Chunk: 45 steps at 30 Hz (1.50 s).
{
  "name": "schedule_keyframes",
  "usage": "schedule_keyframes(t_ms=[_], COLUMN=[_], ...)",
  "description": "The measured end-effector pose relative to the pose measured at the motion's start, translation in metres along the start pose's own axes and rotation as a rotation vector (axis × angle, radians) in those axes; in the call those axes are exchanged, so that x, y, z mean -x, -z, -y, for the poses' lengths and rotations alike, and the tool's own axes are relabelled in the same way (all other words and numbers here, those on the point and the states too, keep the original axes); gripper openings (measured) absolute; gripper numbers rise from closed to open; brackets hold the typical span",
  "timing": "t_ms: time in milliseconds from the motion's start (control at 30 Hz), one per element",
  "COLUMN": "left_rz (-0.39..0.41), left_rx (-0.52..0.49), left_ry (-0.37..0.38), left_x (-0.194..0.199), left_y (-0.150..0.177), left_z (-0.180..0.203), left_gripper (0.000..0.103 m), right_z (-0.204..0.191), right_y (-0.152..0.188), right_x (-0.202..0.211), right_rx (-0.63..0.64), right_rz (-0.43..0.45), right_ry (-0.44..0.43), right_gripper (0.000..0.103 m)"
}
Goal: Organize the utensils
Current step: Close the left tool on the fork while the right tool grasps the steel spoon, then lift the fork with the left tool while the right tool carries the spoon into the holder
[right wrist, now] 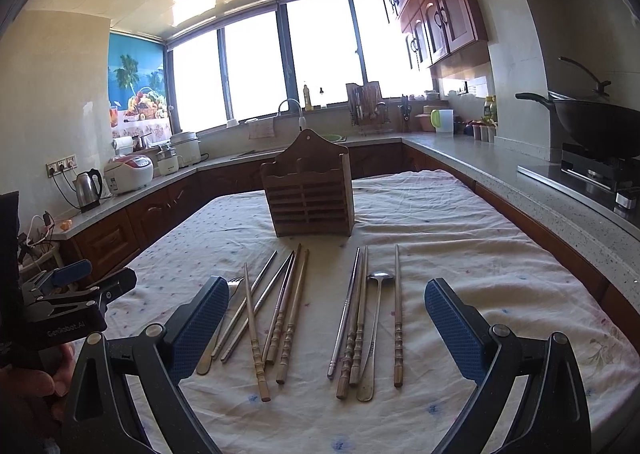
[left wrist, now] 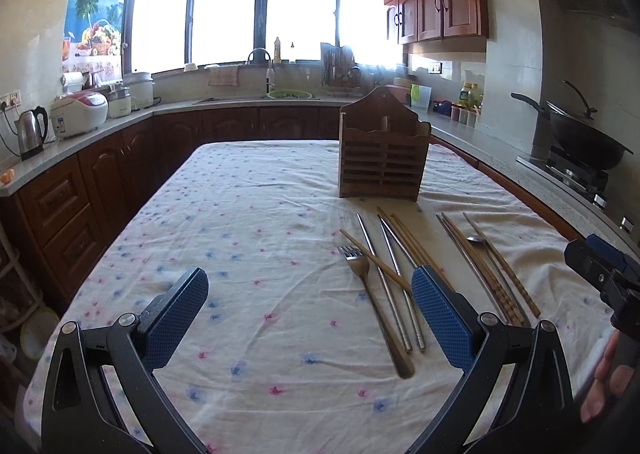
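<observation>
Utensils lie in two loose groups on the flowered tablecloth [right wrist: 460,238], just in front of the slatted wooden holder [right wrist: 310,195] that stands upright mid-table. The right gripper [right wrist: 326,328] hovers low over them with its blue pads spread wide and nothing between them; its own camera looks straight down both groups, so the spoon [right wrist: 374,328] sits between the pads among the right-hand wooden chopsticks [right wrist: 397,318], while the fork [right wrist: 228,310] and metal chopsticks [right wrist: 256,304] run partly behind the left pad. The left gripper [left wrist: 310,320] is likewise wide and empty, held off to the left, so that in its view the fork [left wrist: 374,306] and metal chopsticks [left wrist: 390,274] lie toward its right pad and the spoon [left wrist: 476,241] falls outside the jaws. That camera shows a long bare stretch of cloth on the left; the right one catches the left gripper from the side, with the hand [right wrist: 32,386] gripping it.
</observation>
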<state>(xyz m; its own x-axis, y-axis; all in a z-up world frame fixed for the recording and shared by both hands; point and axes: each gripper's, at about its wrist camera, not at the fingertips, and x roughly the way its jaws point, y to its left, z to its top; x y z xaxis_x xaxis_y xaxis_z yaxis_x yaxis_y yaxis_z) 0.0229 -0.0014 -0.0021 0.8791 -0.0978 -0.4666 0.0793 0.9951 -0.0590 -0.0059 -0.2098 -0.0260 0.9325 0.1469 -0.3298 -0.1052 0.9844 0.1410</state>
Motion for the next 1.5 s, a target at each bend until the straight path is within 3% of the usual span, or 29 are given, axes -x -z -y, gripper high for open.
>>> schedule_keyframes(t_ms=[267, 433, 600, 867, 1100, 1167, 1367, 1500], left_rz=[-0.126, -0.201, -0.320, -0.466, -0.550, -0.571, -0.592, -0.567], left_rx=[0.098, 0.119, 0.123, 0.176, 0.201, 0.221, 0.307, 0.311], left_ry=[0.129, 0.194, 0.262, 0.345, 0.433, 0.455, 0.512, 0.514], left_x=[-0.041, -0.070, -0.103, -0.146, -0.170, -0.177, -0.190, -0.180], left_y=[-0.014, -0.023, -0.026, -0.023, -0.023, -0.022, -0.021, -0.025], left_z=[-0.011, -0.009, -0.003, -0.005, -0.002, -0.003, -0.016, -0.023], left_gripper=[0.100, 0.093, 0.077, 0.058, 0.042, 0.033, 0.008, 0.007], right_z=[0.018, 0.035, 0.053, 0.074, 0.088, 0.093, 0.110, 0.107], right_y=[-0.011, -0.017, -0.016, -0.010, -0.010, -0.007, -0.005, -0.012], right_x=[-0.035, -0.068, -0.106, -0.141, -0.166, -0.175, -0.183, -0.173], right_rx=[-0.059, -0.141, -0.218, -0.289, -0.332, -0.367, -0.465, -0.440], right_rz=[-0.130, -0.234, -0.365, -0.493, -0.555, -0.586, -0.581, -0.541], right_ry=[-0.059, -0.101, -0.118, -0.134, -0.153, -0.169, -0.207, -0.191], right_gripper=[0.097, 0.074, 0.045, 0.032, 0.027, 0.027, 0.007, 0.004])
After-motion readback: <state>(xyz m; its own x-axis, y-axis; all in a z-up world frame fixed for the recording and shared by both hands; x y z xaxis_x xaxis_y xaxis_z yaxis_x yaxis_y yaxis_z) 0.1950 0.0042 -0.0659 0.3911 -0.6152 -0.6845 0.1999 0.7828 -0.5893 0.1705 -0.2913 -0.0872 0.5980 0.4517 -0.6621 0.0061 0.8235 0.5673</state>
